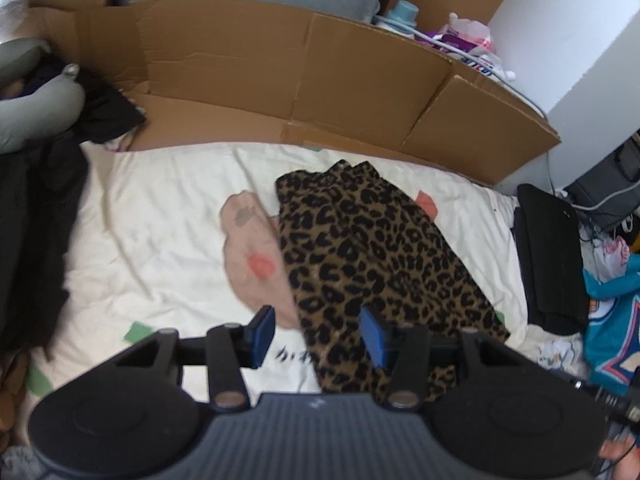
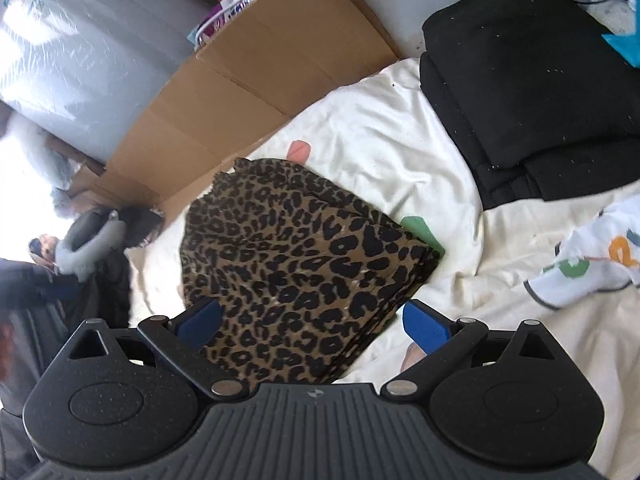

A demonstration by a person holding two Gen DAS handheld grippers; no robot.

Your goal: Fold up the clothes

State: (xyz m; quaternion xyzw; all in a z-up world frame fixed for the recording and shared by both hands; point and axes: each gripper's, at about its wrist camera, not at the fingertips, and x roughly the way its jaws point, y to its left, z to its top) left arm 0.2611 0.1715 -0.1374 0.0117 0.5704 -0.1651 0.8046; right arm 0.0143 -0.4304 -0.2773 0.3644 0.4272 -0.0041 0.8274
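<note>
Left gripper (image 1: 318,334) hangs above the near end of the leopard-print garment (image 1: 372,256), jaws part open, nothing between the blue pads; one pad sits over bare white sheet (image 1: 160,220), the other over the print's near left edge. No contact visible

Right gripper (image 2: 312,326) jaws spread wide, also empty. Both pads straddle the garment's near corner (image 2: 296,280) in the right wrist view, cloth lying below and between them, not pinched

Garment lies on the sheet, middle of the bed, already doubled into a thick stack, layered edges showing along its right side. In the left wrist view the long axis runs from the near right up and away to the far left, toward the cardboard (image 1: 304,80) standing at the bed's far side. A pink garment (image 1: 256,256) lies just beside it on the left, partly tucked under its edge. Black folded stack (image 2: 532,92) well apart to the right

Judgement: both grippers sit at the same near end, the left over the left edge, the right over the corner. Right looks the better centred on the cloth. Next fold likely carries the near end away along the long axis; the pink piece could get dragged along if the left pad bites too far left
</note>
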